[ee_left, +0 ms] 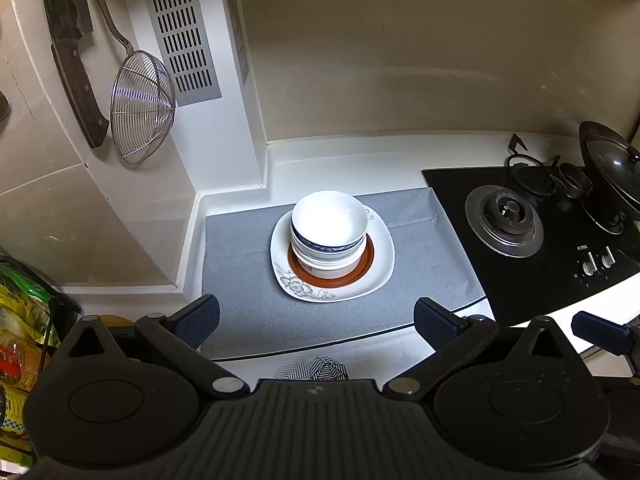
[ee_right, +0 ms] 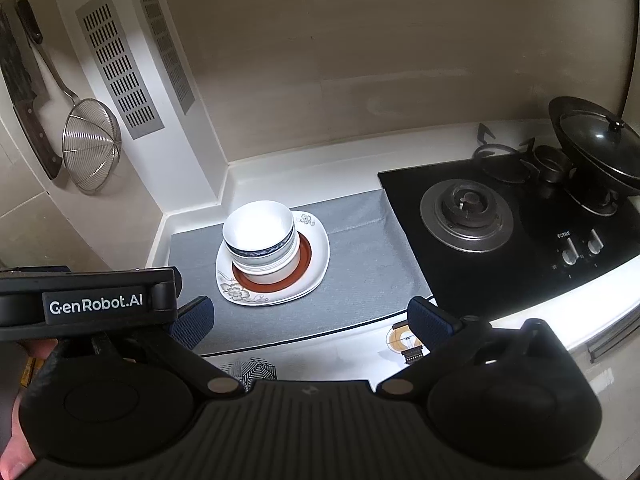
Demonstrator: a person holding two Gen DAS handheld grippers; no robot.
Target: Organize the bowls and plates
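Both the left claw (ee_left: 316,322) and the right claw (ee_right: 310,320) hang spread wide and empty above the near edge of the tabletop (ee_left: 360,350). At 12 o'clock from each, nested bowls (ee_left: 329,226) sit on a red-rimmed plate (ee_left: 366,266) atop a square floral plate (ee_left: 294,284), on a grey mat (ee_left: 432,264). A gas stove (ee_left: 520,232) lies at 2 o'clock.

Both fisheye views bend straight lines strongly toward the edges, and the corners fall into dark vignette. Light comes from above and is uneven: the top white bowl (ee_left: 329,218) (ee_right: 258,226) is blown out inside, with little detail left. The white counter edge (ee_left: 580,312) (ee_right: 560,292) by the black stove (ee_left: 532,240) (ee_right: 516,232) also glares. The upper beige wall (ee_left: 400,60) (ee_right: 360,40) sits dim and grainy. A bluish glint streaks the wire strainer (ee_left: 142,108). The centre is sharp; a fingertip (ee_right: 16,456) at the rim is blurred.
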